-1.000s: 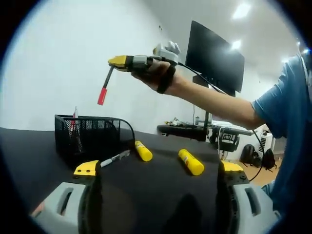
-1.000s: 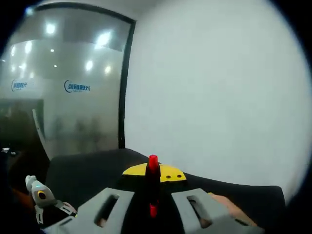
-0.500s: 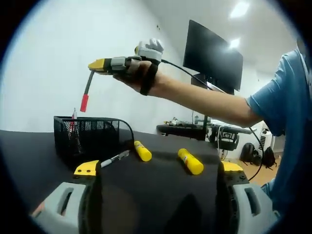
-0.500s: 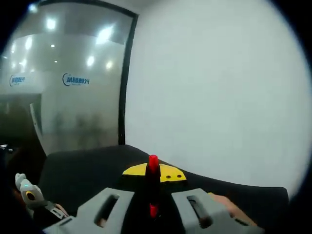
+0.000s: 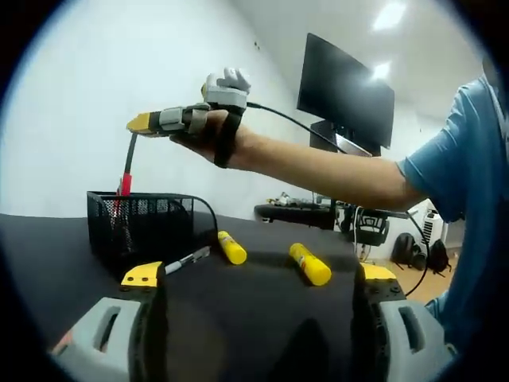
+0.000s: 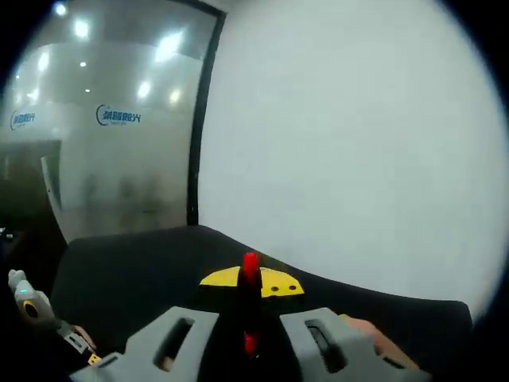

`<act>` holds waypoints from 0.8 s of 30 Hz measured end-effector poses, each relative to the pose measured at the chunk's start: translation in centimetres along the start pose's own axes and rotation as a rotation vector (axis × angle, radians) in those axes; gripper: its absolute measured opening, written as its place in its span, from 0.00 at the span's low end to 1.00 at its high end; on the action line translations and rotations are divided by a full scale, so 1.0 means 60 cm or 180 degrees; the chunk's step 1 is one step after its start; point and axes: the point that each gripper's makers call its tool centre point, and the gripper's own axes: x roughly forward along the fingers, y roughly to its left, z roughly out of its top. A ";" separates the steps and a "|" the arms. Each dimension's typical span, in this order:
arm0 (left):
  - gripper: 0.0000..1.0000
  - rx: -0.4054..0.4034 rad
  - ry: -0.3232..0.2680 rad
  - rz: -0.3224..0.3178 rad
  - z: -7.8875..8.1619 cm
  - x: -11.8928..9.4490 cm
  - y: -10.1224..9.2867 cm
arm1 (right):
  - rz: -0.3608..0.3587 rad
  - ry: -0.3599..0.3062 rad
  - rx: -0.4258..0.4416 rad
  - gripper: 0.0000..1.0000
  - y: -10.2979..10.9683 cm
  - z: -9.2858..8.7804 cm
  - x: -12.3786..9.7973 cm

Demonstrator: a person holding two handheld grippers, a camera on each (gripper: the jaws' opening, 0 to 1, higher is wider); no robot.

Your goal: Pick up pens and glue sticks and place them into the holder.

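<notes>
Two glue sticks (image 5: 234, 247) (image 5: 311, 265) lie on the black table (image 5: 254, 302) in our left gripper view, well apart from each other, w/ a pen (image 5: 187, 259) lying just beside the nearer stick and right next to the mesh holder (image 5: 141, 224). We see our left gripper (image 5: 254, 314) low at the bottom of that view, jaws spread wide, nothing btwn them, hovering over bare table. Our right gripper (image 5: 141, 123) comes in from the right up high, above the holder, held in a hand (image 5: 208, 135) w/ a blue sleeve (image 5: 457, 183) behind. It's clamped on a red pen (image 5: 126, 171) that hangs nearly upright, red tip down at the holder's rim; we can't tell if the tip is inside yet. At least one other pen-like item already stands in the holder. In our right gripper view the jaws are closed tight on that red pen (image 6: 250, 306), which runs straight ahead btwn them, red end pointing fwd toward a white wall (image 6: 358, 143). A monitor (image 5: 346, 95) sits in the background of the left gripper view.
</notes>
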 end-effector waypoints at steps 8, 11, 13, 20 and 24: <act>0.93 0.0008 0.0004 -0.0002 0.000 0.000 0.001 | -0.0069 0.0117 0.0083 0.04 -0.008 -0.022 0.011; 0.93 0.0011 0.0004 0.0000 0.000 0.000 0.001 | -0.0076 0.0152 0.0149 0.04 -0.010 -0.028 0.015; 0.93 0.0011 0.0010 0.0000 0.000 0.000 0.002 | -0.0066 0.0178 0.0213 0.04 -0.009 -0.033 0.017; 0.92 0.0016 0.0013 0.0006 0.000 -0.001 0.003 | -0.0127 0.0296 0.0250 0.04 -0.015 -0.050 0.023; 0.92 0.0000 -0.0002 0.0004 0.002 -0.001 0.004 | -0.0159 0.0269 0.0267 0.05 -0.020 -0.046 0.022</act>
